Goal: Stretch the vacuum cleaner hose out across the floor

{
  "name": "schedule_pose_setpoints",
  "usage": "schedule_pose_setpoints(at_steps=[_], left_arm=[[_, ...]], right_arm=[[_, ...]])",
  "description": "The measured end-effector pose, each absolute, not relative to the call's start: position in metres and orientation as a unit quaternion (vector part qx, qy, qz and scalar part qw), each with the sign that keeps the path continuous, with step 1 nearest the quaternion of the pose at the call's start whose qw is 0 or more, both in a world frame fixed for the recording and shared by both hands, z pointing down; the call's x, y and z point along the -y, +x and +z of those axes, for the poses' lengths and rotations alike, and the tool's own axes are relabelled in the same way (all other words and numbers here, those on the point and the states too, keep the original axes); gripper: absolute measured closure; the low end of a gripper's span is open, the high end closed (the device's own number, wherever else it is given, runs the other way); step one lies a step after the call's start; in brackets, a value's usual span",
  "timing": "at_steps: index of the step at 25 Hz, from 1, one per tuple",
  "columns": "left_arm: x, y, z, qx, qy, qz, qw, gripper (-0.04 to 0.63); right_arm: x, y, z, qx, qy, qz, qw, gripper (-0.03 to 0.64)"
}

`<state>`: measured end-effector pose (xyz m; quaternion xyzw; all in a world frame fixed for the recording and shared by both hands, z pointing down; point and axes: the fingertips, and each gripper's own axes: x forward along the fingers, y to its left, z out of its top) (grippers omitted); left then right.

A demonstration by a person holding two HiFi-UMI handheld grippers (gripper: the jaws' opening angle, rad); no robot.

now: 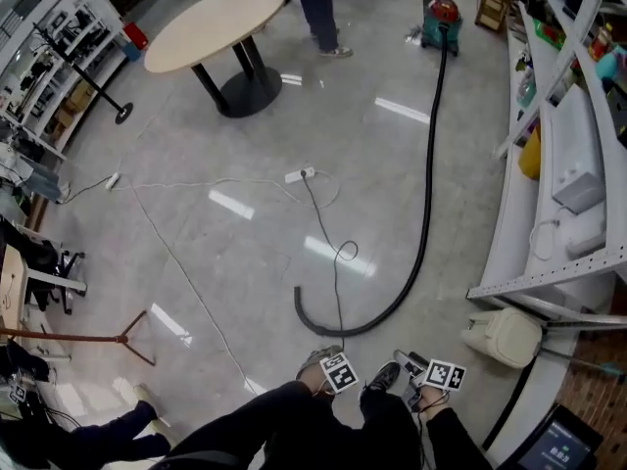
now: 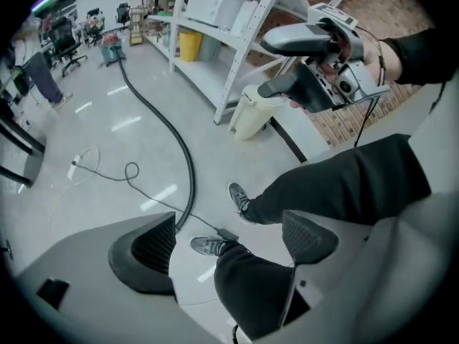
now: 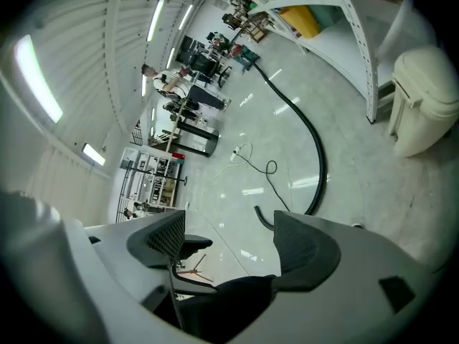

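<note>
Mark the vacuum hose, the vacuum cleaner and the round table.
hose (image 1: pixel 429 174), head view, mid-length of the black tube.
vacuum cleaner (image 1: pixel 441 23), head view, middle of its body.
round table (image 1: pixel 216 25), head view, centre of the tabletop.

Bright ceiling light streaks the glossy floor (image 1: pixel 196 135).

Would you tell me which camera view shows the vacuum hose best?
The head view: the hose shows whole, from the vacuum cleaner to its curled free end. The left gripper view hides that end behind a jaw; the right gripper view shows the hose small, its bend behind a jaw.
</note>
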<state>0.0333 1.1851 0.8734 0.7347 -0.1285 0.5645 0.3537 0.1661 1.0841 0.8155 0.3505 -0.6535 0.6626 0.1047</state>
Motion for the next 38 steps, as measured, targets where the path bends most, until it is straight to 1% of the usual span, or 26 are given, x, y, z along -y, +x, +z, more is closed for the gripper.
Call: schedule_pose_setpoints(at_steps=[3, 6, 9, 10, 11, 14, 15, 16, 18, 19, 20, 21, 24, 32, 38], left_arm=[[-1.147, 0.007, 0.812, 0.189, 0.755, 0.514, 0.36, 0.126], [-1.125, -0.014, 0.764, 0.253, 0.788, 0.442, 0.345, 0.126], [-1.114, -0.029, 0.689, 0.309, 0.799, 0.385, 0.343, 0.127], [-1.11, -0.032, 0.67, 0.324, 0.805, 0.362, 0.341, 0.127], [-1.106, -0.033, 0.653, 0.338, 0.811, 0.338, 0.337, 0.129], [-1.098, -0.036, 0.608, 0.369, 0.828, 0.278, 0.318, 0.143], [-1.096, -0.039, 0.596, 0.379, 0.831, 0.267, 0.309, 0.164], [-1.095, -0.042, 0.585, 0.389, 0.832, 0.257, 0.3, 0.215], [-1.089, -0.049, 0.569, 0.413, 0.831, 0.24, 0.286, 0.403], [-1.086, -0.051, 0.564, 0.422, 0.83, 0.233, 0.281, 0.479], [-1.083, -0.051, 0.56, 0.426, 0.831, 0.227, 0.276, 0.53], [-1.081, -0.05, 0.556, 0.427, 0.833, 0.223, 0.271, 0.552], [-1.08, -0.044, 0.544, 0.425, 0.841, 0.216, 0.256, 0.575], [-1.074, -0.023, 0.504, 0.419, 0.861, 0.166, 0.235, 0.575], [-1.062, -0.034, 0.497, 0.424, 0.864, 0.139, 0.235, 0.575]], right_arm=[[-1.047, 0.15, 0.754, 0.691, 0.345, 0.63, 0.082, 0.238], [-1.039, 0.134, 0.695, 0.726, 0.334, 0.598, 0.063, 0.238], [-1.042, 0.12, 0.648, 0.761, 0.325, 0.557, 0.063, 0.243], [-1.042, 0.116, 0.635, 0.773, 0.323, 0.542, 0.066, 0.254], [-1.041, 0.114, 0.623, 0.784, 0.321, 0.526, 0.068, 0.278], [-1.042, 0.106, 0.586, 0.814, 0.313, 0.487, 0.058, 0.406], [-1.043, 0.103, 0.576, 0.821, 0.309, 0.477, 0.053, 0.444], [-1.045, 0.1, 0.568, 0.828, 0.304, 0.468, 0.05, 0.478], [-1.046, 0.098, 0.556, 0.841, 0.3, 0.448, 0.05, 0.517], [-1.044, 0.098, 0.551, 0.848, 0.299, 0.434, 0.052, 0.528], [-1.042, 0.099, 0.546, 0.855, 0.298, 0.421, 0.053, 0.539], [-1.04, 0.1, 0.541, 0.861, 0.296, 0.409, 0.053, 0.545], [-1.038, 0.103, 0.524, 0.878, 0.294, 0.374, 0.054, 0.559], [-1.019, 0.112, 0.46, 0.913, 0.336, 0.216, 0.089, 0.568], [-1.005, 0.101, 0.424, 0.922, 0.356, 0.124, 0.091, 0.568]])
